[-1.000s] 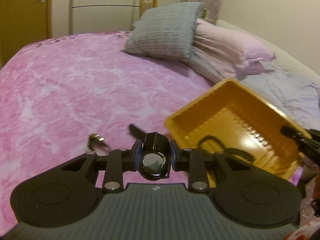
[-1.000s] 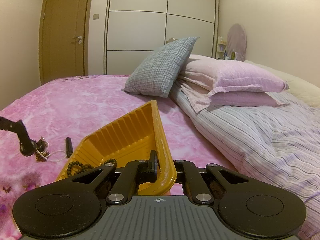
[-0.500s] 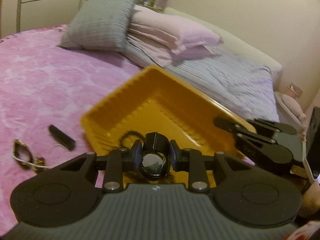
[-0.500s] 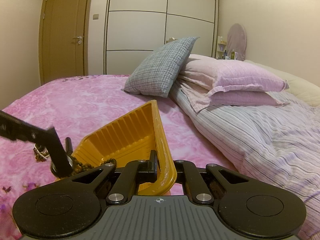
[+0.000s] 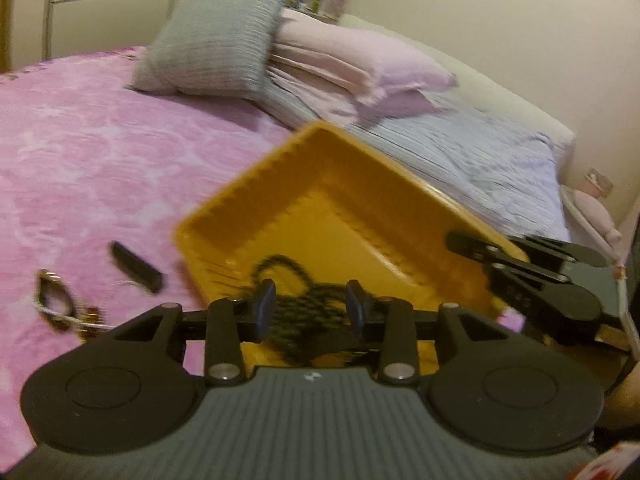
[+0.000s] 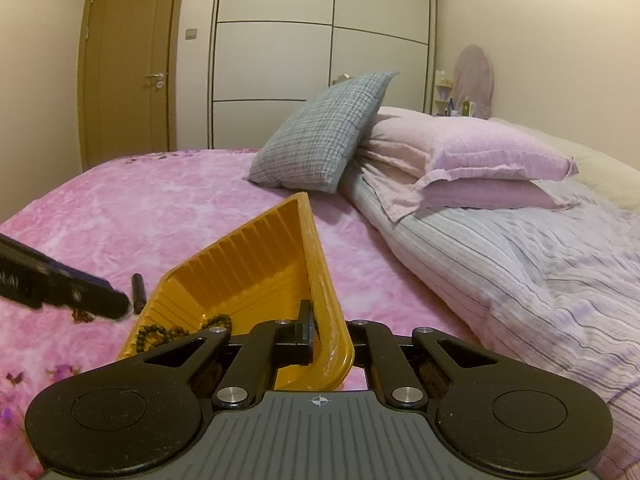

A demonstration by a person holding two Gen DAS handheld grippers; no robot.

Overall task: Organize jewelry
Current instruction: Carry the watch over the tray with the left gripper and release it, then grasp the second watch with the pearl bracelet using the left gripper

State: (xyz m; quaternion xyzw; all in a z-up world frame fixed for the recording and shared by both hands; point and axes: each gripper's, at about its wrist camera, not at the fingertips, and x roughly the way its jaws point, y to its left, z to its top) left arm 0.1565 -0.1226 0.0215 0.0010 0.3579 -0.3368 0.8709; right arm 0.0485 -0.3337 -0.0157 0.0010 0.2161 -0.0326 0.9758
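The left claw (image 5: 310, 304) hangs over the near corner of the yellow tray (image 5: 360, 216). Its jaws have just been opening and now stand apart. In the gap I see a dark, blurry heap, the black beads (image 5: 280, 264) and maybe more, lying in the tray. The pads do not press on anything.

The right claw (image 6: 326, 340) is squeezed tight on the tray's side wall, in the lower middle of the right wrist view. It holds the tray tipped up on the pink blanket (image 5: 100, 152).

Some jewelry is not in the tray yet. It lies on the blanket at the lower left of the left wrist view, to the left of the tray. There is a little black stick (image 5: 136, 266) just beside the tray's corner. Its long way runs from upper left to lower right. Farther left is a small gold tangle (image 5: 56, 304), too blurry to name.

I think those pieces come next. They lie to the left of the left claw, so the left hand is nearer. The right hand is busy with the tray. The left claw would have to swing left and close across the stick's thin sides.
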